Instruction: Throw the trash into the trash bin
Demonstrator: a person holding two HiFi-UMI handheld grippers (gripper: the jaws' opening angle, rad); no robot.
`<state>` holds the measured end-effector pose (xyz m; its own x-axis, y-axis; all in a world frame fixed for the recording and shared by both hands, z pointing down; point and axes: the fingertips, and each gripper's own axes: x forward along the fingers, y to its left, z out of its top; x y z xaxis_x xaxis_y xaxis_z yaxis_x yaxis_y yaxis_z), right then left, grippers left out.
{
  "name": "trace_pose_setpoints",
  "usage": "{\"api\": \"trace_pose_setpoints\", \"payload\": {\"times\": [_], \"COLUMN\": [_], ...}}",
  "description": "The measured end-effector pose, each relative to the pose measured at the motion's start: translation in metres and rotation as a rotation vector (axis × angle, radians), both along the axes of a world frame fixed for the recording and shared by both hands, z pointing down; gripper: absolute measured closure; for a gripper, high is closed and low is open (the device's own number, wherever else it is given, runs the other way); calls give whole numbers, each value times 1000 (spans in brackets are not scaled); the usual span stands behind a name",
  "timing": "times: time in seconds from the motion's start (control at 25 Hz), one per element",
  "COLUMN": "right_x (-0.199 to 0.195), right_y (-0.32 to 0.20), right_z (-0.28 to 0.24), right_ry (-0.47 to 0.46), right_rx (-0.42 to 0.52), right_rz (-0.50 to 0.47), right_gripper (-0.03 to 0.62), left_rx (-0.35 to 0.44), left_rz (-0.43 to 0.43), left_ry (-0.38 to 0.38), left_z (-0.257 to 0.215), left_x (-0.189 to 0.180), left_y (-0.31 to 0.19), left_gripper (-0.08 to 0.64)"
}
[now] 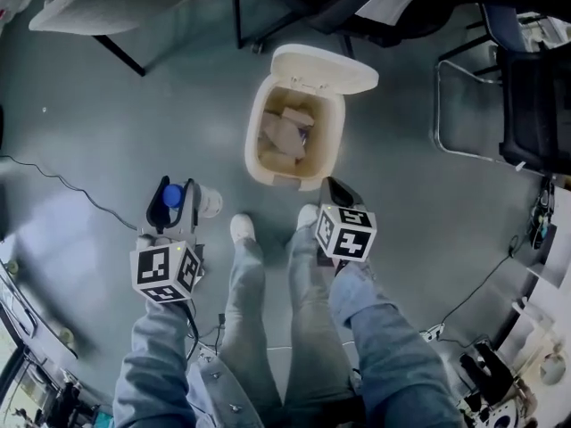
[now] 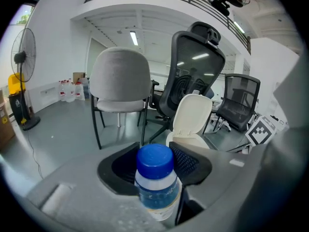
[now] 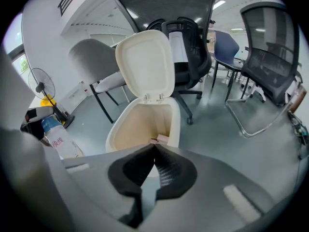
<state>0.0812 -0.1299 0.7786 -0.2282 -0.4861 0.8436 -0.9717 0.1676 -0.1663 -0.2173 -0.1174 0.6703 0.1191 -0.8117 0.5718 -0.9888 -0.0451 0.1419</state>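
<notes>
A cream trash bin point(image 1: 336, 125) stands on the grey floor with its lid point(image 1: 323, 68) flipped up; brown cardboard scraps point(image 1: 285, 134) lie inside. My left gripper point(image 1: 176, 205) is shut on a clear plastic bottle point(image 1: 201, 201) with a blue cap, held left of and short of the bin. In the left gripper view the bottle point(image 2: 155, 185) sits upright between the black pads, the bin point(image 2: 192, 122) beyond it. My right gripper point(image 1: 339, 193) hovers at the bin's near right corner, shut and empty. In the right gripper view its tips point(image 3: 154, 150) meet before the bin point(image 3: 140, 129).
The person's legs and white shoes point(image 1: 242, 228) stand just short of the bin. Office chairs point(image 1: 526, 96) ring the far side, a grey chair point(image 2: 120, 81) among them. Cables point(image 1: 62, 184) trail across the floor at left and right. A standing fan point(image 2: 24, 66) is far left.
</notes>
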Motion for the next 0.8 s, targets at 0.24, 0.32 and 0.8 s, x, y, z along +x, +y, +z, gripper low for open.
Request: {"api": "trace_pose_setpoints", "payload": {"times": [0.24, 0.32, 0.8], "right_x": [53, 71, 145], "right_y": [-2, -1, 11], "right_z": [-12, -15, -21], "right_ry": [6, -3, 18], "right_rx": [8, 6, -9], "right_rz": [104, 160, 318], "right_gripper": [589, 589, 588], "left_rx": [14, 17, 49], "left_rz": [92, 123, 248], "left_ry": [2, 1, 20], "left_z": [-14, -18, -40], "left_x": [44, 58, 139], "left_y": [-23, -30, -67], "left_gripper": [360, 360, 360]}}
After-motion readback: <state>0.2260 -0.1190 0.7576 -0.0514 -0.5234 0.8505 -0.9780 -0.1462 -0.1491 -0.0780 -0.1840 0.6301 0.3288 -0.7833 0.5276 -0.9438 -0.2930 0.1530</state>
